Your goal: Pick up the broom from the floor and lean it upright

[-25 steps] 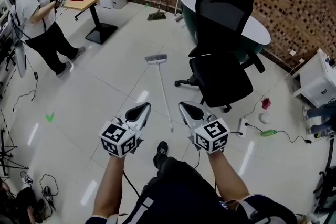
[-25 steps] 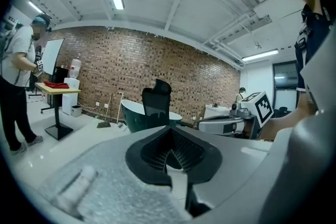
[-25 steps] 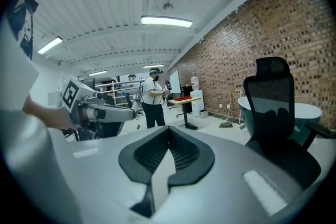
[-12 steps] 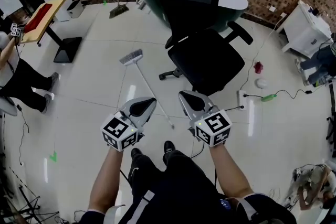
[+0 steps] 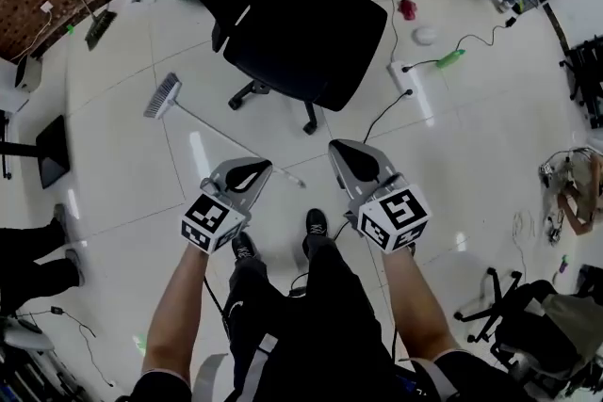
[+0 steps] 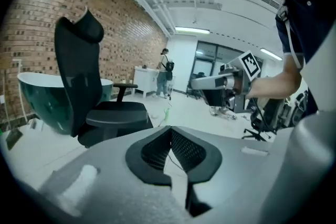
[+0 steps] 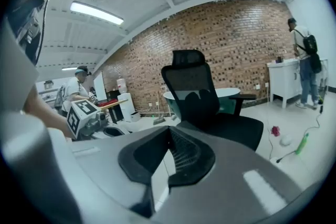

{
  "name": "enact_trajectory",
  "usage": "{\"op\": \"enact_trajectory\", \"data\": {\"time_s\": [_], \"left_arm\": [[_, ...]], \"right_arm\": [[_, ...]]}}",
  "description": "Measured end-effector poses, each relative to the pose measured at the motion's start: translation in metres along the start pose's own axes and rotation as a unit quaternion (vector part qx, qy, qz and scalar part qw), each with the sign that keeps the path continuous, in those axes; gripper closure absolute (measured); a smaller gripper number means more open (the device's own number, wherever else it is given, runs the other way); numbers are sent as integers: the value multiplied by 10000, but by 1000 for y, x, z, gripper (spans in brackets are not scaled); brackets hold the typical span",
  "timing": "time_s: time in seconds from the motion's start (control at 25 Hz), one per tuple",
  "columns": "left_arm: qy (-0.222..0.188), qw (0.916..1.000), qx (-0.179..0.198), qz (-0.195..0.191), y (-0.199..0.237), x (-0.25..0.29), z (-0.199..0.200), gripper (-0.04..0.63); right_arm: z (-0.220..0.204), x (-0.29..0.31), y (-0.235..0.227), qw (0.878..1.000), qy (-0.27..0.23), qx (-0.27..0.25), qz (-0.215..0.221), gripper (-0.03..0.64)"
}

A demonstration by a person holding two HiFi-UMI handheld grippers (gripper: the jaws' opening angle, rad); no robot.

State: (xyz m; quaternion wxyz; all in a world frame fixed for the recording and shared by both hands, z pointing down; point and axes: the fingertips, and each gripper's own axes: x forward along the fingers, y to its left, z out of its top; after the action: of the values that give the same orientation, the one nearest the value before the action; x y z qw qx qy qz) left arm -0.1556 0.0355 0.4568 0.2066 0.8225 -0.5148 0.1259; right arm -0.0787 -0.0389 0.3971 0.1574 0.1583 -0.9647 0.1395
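Down on the glossy white tile floor (image 5: 122, 174), the broom (image 5: 236, 143) lies flat. Its bristle head sits well ahead and off to the left of the left jaws, and its thin handle runs back on a slant. The handle's tip ends on the tiles between the two sets of jaws, closer to the left pair, and neither gripper is touching it.

Straight ahead of the jaws stands a black office chair (image 5: 301, 33) on its wheeled base. Beyond the right jaws, a white power strip (image 5: 403, 71) trails a dark cable across the floor. A brick wall (image 7: 236, 34) closes off the far side of the room under a white ceiling with strip lights.

Now the hands: both bare forearms reach forward side by side, marker cubes up and noses tipped a little downward. The left gripper (image 5: 256, 168) has its jaws pressed together with nothing between them. The right gripper (image 5: 341, 151) is the same story, jaws closed and empty. The person's black shoes (image 5: 316, 226) are planted just behind the two grippers.
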Motion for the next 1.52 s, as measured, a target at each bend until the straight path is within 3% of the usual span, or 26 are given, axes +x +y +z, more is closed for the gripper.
{"op": "enact_trajectory", "data": {"time_s": [0.12, 0.24, 0.44, 0.64, 0.84, 1.04, 1.24, 1.44, 1.52], "left_arm": [[476, 9966, 364, -558, 9, 35, -62, 594], [999, 9882, 592, -996, 17, 73, -132, 594], [1775, 9643, 1070, -1648, 26, 140, -251, 594], [2248, 9387, 1404, -2206, 33, 206, -363, 594], [2811, 9072, 1893, -2493, 42, 253, -477, 556], [3127, 8763, 2281, -2867, 55, 287, -555, 496], [3410, 8449, 2611, -3190, 61, 303, -606, 446], [3731, 8002, 3074, -3550, 53, 306, -638, 425], [3820, 7893, 3196, -3591, 55, 306, -647, 425]], "right_arm": [[-50, 2, -13, 9984, 50, 233, -514, 611], [-99, 10, -33, 9954, 85, 345, -886, 611], [-179, 32, -61, 9865, 128, 690, -1482, 611], [-271, 57, -85, 9714, 452, 1061, -2076, 611], [-364, 64, -106, 9568, 656, 1399, -2462, 611], [-426, 70, -126, 9389, 511, 1776, -2904, 611], [-469, 74, -131, 9276, 488, 1960, -3141, 611], [-489, 64, -135, 9136, 420, 2212, -3386, 611], [-492, 63, -135, 9118, 432, 2207, -3435, 611]]}}
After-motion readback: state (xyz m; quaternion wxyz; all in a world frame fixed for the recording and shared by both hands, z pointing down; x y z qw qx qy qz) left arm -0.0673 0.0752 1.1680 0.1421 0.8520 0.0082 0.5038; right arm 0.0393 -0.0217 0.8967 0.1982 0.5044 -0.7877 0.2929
